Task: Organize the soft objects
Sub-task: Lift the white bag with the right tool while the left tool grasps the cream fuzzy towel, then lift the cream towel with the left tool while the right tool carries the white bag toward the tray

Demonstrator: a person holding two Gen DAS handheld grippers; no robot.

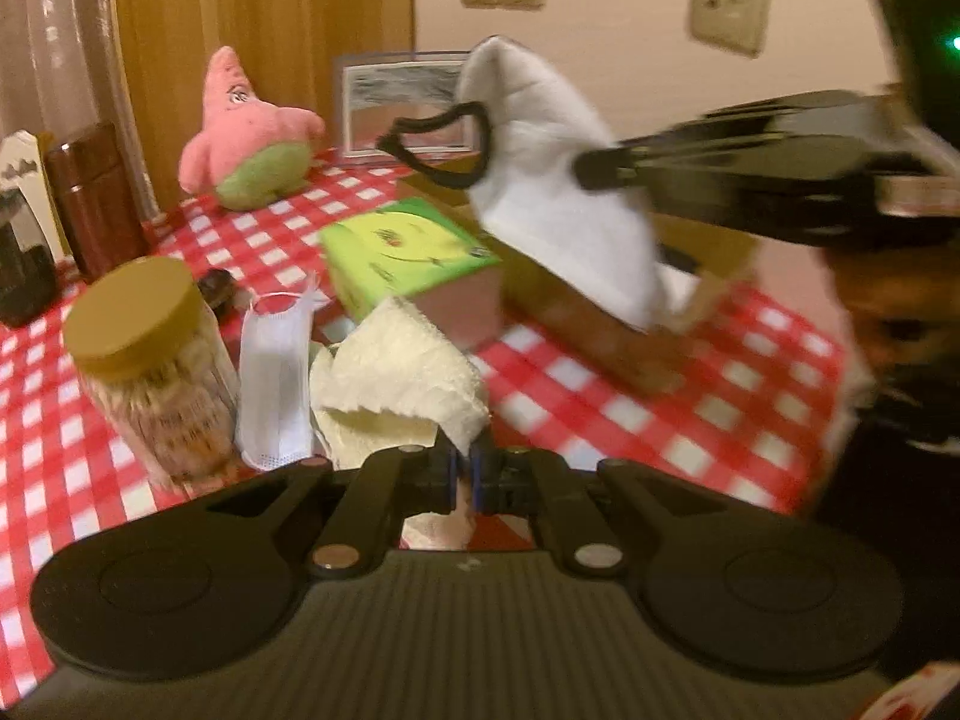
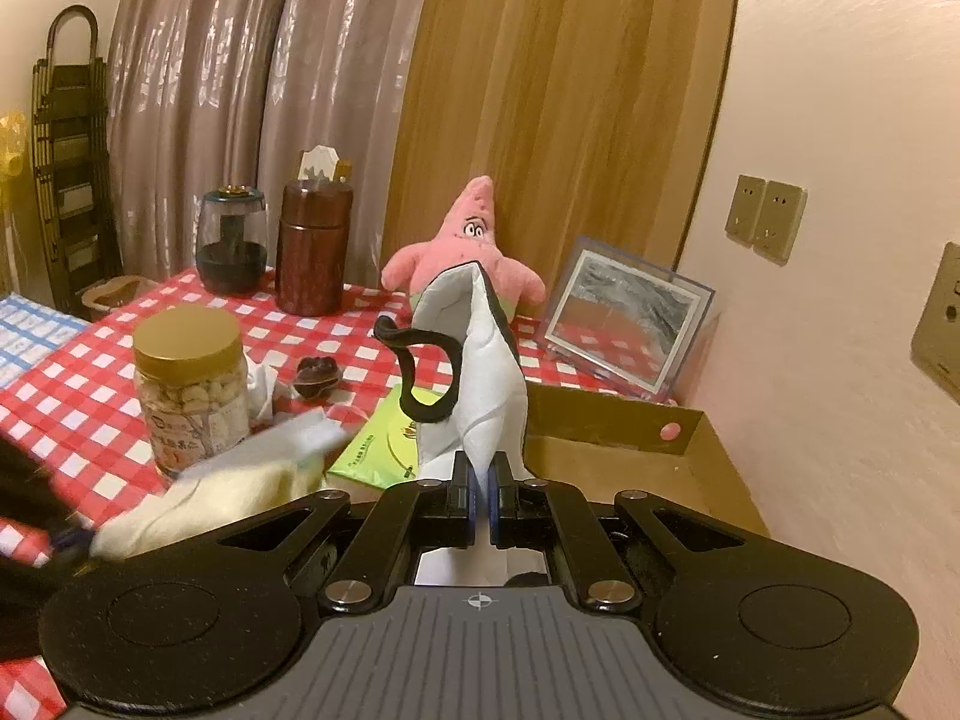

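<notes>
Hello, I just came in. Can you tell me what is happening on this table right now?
A person is sorting soft things with two handheld claws. The right claw is shut on a white fabric pouch with a black loop, held up above the open brown cardboard box. The left claw is shut on a cream fluffy cloth, low over the red-and-white checked tablecloth. The pink star-shaped plush toy and the white face mask are untouched on the table.
</notes>
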